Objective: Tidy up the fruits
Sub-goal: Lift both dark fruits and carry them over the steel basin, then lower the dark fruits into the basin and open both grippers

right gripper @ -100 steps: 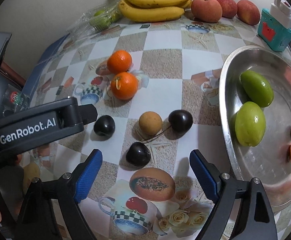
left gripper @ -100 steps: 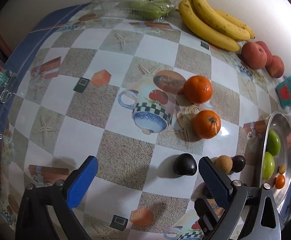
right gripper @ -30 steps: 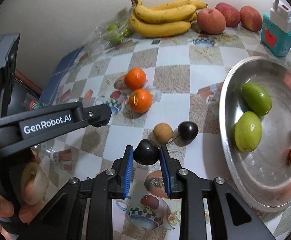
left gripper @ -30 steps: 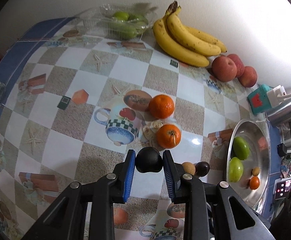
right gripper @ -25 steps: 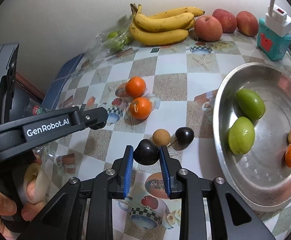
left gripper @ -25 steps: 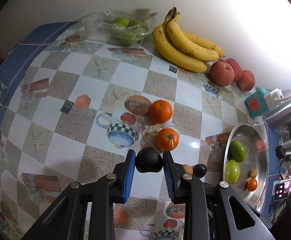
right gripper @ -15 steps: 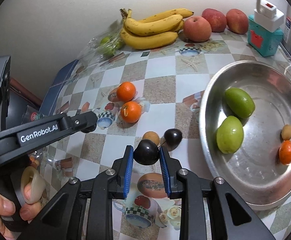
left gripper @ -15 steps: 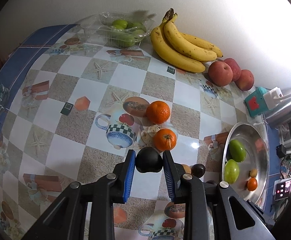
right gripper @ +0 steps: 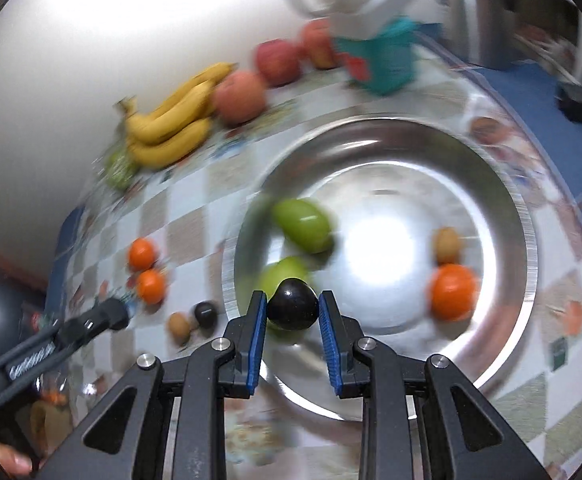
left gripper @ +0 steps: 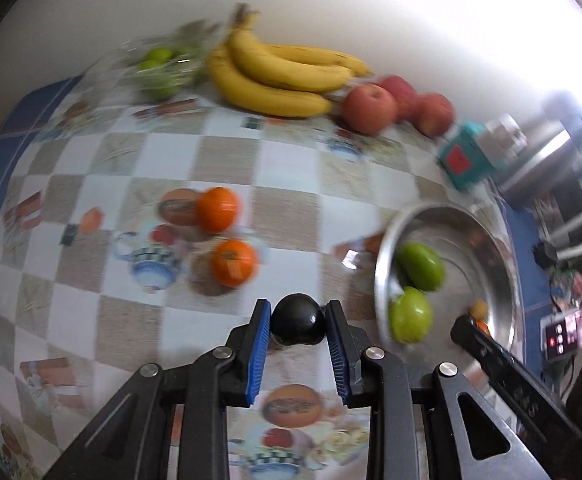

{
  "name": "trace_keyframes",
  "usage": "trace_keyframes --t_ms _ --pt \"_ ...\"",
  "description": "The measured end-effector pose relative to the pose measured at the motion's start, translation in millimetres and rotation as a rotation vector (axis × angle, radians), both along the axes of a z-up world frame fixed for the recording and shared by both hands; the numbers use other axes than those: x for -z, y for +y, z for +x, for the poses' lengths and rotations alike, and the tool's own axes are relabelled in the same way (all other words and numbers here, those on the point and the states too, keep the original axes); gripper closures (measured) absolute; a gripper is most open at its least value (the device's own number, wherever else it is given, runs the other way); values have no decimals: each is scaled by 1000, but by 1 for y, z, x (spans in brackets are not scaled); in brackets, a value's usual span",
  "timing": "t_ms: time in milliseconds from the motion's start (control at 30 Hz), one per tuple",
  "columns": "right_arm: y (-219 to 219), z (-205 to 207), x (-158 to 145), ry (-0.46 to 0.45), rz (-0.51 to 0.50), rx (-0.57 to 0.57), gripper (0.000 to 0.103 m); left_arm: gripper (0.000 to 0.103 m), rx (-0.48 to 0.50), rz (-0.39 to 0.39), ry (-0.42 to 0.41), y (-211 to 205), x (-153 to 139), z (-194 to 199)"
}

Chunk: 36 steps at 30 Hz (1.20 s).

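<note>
My left gripper [left gripper: 298, 322] is shut on a dark plum [left gripper: 297, 319] and holds it above the checkered tablecloth, left of the steel bowl [left gripper: 503, 256]. My right gripper [right gripper: 292, 309] is shut on another dark plum [right gripper: 292, 303] and holds it over the near left part of the steel bowl [right gripper: 507, 320]. The bowl holds two green fruits [right gripper: 302, 225], a small brown fruit [right gripper: 447, 245] and a small orange [right gripper: 452, 291]. Two oranges [left gripper: 234, 262] lie on the table. A brown fruit [right gripper: 178, 324] and a third dark plum [right gripper: 206, 313] lie left of the bowl.
Bananas [left gripper: 279, 76], three red apples [left gripper: 369, 109] and a clear pack of green fruit [left gripper: 159, 68] stand along the back wall. A teal box [left gripper: 465, 162] and a steel pot [left gripper: 547, 160] are behind the bowl. Both views are motion-blurred.
Both grippers, each still holding its plum, have swung right toward the bowl. The right one has gone from over the table to over the bowl's near left part.
</note>
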State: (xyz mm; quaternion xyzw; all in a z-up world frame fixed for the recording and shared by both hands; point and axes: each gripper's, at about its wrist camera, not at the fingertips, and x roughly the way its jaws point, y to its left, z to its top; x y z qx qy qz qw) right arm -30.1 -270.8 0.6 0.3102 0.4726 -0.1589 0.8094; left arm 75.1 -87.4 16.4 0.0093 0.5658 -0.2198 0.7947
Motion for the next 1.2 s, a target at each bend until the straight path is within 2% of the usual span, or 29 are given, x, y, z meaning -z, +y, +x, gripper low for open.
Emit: trace_keyframes --t_ms 267,433,667,1200 --pt "-45 -35 -3 25 -67 192 75 73 195 5 -12 -65 0 -40" --pt "-62 -45 -1 20 -100 265 75 73 266 22 0 -91 10 -56" --pt "-75 -45 14 44 -118 314 75 73 298 51 3 -106 23 -64" --pt "-77 -43 24 68 -132 318 75 73 338 128 16 -121 44 -73"
